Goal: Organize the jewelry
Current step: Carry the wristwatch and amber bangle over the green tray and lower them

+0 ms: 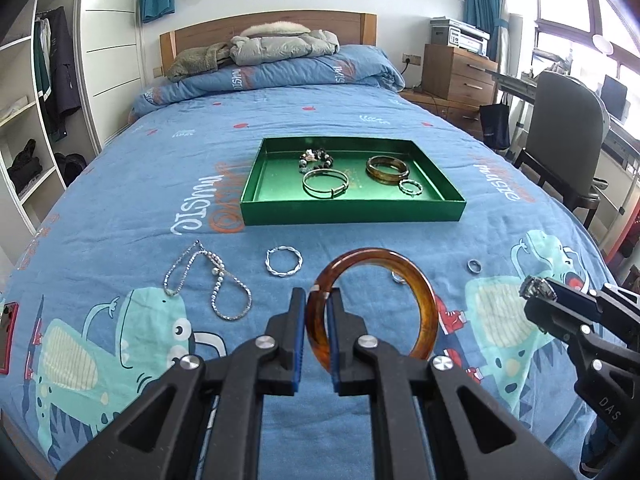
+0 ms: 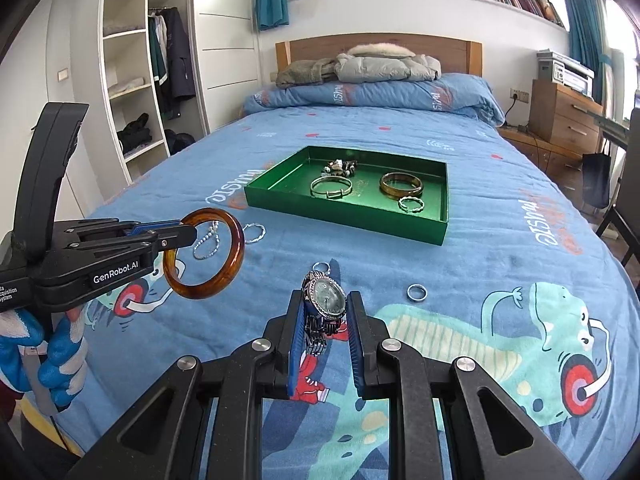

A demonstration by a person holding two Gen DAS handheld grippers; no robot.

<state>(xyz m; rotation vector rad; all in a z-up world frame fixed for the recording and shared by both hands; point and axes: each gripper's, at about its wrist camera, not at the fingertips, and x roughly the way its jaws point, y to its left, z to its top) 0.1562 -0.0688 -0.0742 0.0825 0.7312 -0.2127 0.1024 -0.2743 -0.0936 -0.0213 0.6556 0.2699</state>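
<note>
Left gripper [image 1: 317, 300] clamped on translucent amber bangle [image 1: 416, 280], raised above blue dinosaur-print bedspread [image 1: 120, 208]. Right gripper [image 2: 325, 312] clamped on silver metal-band wristwatch [image 2: 329, 298]. Beyond: green rectangular tray [image 1: 352, 214] holding bracelets. Loose on bedspread: beaded silver chain [image 1: 216, 280], twisted silver bracelet [image 1: 284, 262], small ring [image 2: 417, 292], possibly steel.
</note>
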